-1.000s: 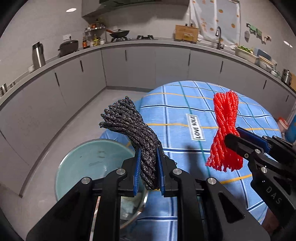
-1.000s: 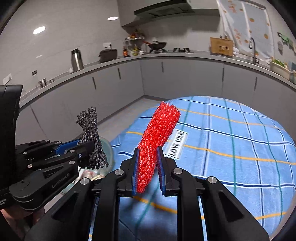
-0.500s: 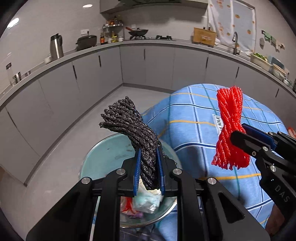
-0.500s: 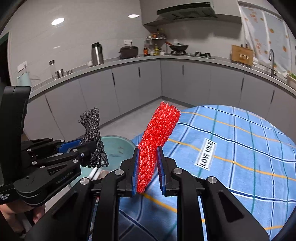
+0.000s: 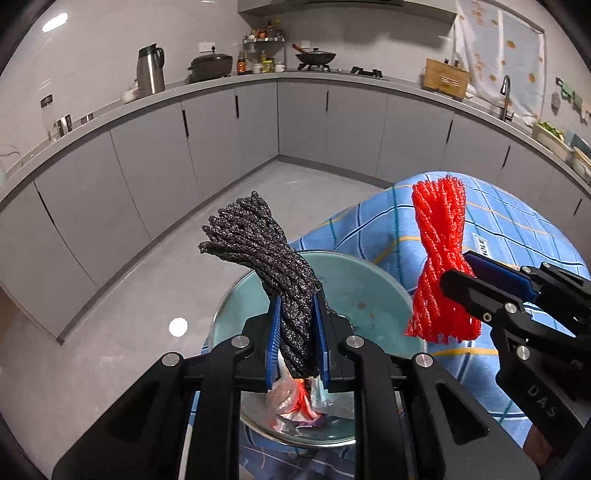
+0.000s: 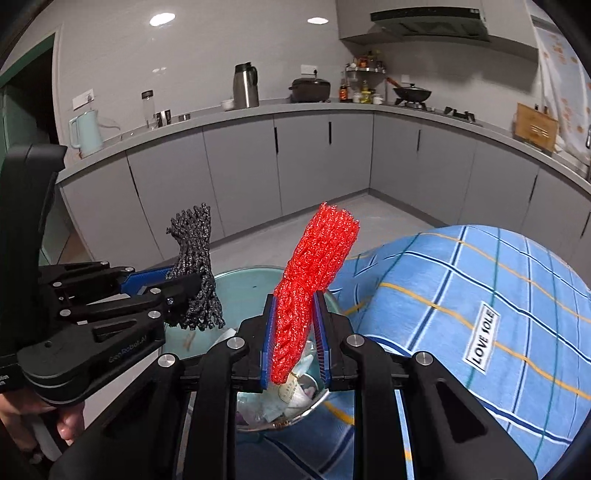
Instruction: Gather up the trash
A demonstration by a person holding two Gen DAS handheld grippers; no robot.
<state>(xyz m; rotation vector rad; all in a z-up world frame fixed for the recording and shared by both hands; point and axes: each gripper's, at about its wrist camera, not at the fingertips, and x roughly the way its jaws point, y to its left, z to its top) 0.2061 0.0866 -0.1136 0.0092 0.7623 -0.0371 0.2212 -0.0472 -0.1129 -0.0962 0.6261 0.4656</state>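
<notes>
Both views are evenly and fairly brightly lit by recessed ceiling lights (image 6: pixel 161 19), one of which throws a round glare spot (image 5: pixel 177 326) on the grey floor (image 5: pixel 122 354). The fisheye lenses bow the kitchen counter (image 5: pixel 207 86) into an arc and darken the corners to black. Focus is crisp in the middle, while the trash in the bin (image 6: pixel 255 280) looks slightly soft, perhaps from motion blur.
</notes>
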